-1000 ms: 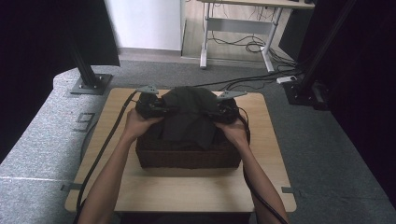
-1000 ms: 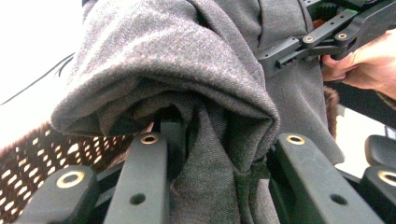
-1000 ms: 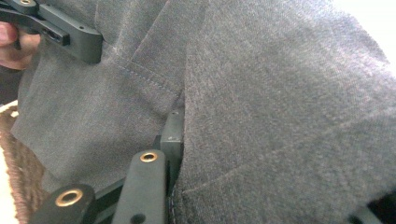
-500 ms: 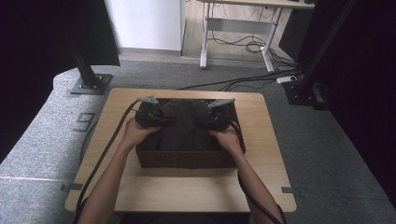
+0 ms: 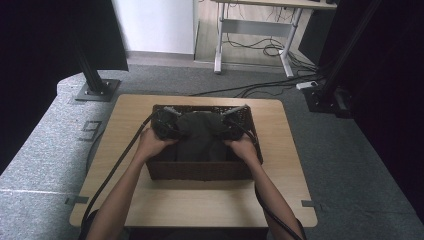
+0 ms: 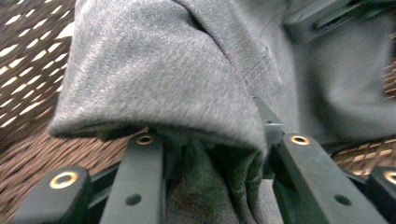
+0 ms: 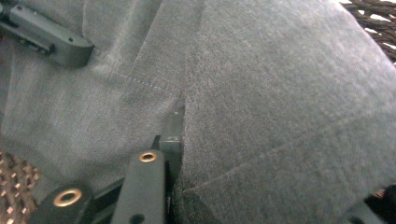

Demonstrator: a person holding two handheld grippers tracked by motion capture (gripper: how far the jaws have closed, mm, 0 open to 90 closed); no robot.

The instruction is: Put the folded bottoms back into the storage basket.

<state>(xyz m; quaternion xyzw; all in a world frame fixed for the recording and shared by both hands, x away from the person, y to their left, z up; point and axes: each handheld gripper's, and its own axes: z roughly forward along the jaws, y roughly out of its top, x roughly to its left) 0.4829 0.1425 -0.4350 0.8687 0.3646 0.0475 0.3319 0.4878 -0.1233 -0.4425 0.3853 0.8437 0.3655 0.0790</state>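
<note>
A folded grey garment point(image 5: 197, 134) lies in a dark woven basket point(image 5: 200, 170) on the wooden table point(image 5: 200, 202). My left gripper point(image 5: 167, 125) holds its left end and my right gripper point(image 5: 231, 125) its right end, both down inside the basket. In the left gripper view the cloth point(image 6: 163, 70) bunches between the jaws of the left gripper point(image 6: 212, 140). In the right gripper view the cloth point(image 7: 280, 93) fills the right gripper point(image 7: 261, 158) and hides one jaw. Both pairs of jaws have just been opening a little, with cloth still pressed between them.
The basket's woven wall point(image 6: 28, 46) stands close around the left gripper, and its rim point(image 7: 373, 14) is near the right one. Bare tabletop rings the basket. Stand bases point(image 5: 97, 90) and cables point(image 5: 260, 50) lie on the floor beyond the table.
Both hands have come down and towards the person, carrying the garment from above the basket's rim down into the basket.
</note>
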